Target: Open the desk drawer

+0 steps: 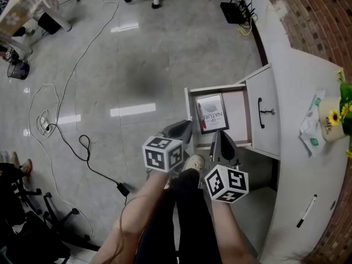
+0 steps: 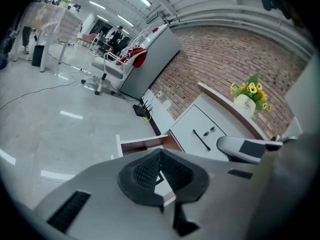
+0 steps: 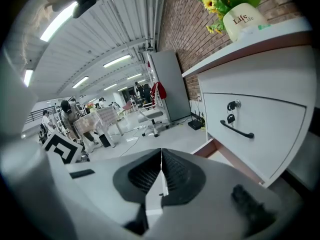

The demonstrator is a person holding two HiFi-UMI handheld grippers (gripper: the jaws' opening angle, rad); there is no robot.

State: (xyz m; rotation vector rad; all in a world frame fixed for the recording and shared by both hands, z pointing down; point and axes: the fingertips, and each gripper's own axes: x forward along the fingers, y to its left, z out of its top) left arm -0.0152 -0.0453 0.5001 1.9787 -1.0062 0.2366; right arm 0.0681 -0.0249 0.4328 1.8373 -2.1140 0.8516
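Observation:
The desk drawer (image 1: pixel 237 114) stands pulled out from the white desk (image 1: pixel 300 92), its front panel (image 1: pixel 188 111) toward the floor. Inside it lie a book (image 1: pixel 213 113) and a red pen (image 1: pixel 201 117). Above it is a closed drawer front with a black handle (image 1: pixel 259 113) and keys. My left gripper (image 1: pixel 184 127) hangs shut and empty just in front of the open drawer's front panel. To its right, my right gripper (image 1: pixel 218 140) is shut and empty over the drawer's near corner. In the left gripper view the shut jaws (image 2: pixel 161 152) hide part of the open drawer (image 2: pixel 142 144). The right gripper view shows my right gripper (image 3: pixel 161 152) below the handle (image 3: pixel 237 130).
A flower pot (image 1: pixel 330 120) and a crumpled packet (image 1: pixel 312 128) sit on the desk top, with a marker (image 1: pixel 306 210) nearer me. Cables and a power strip (image 1: pixel 44 124) lie on the floor at left. A router (image 1: pixel 234 11) sits by the wall. The person's legs are below the grippers.

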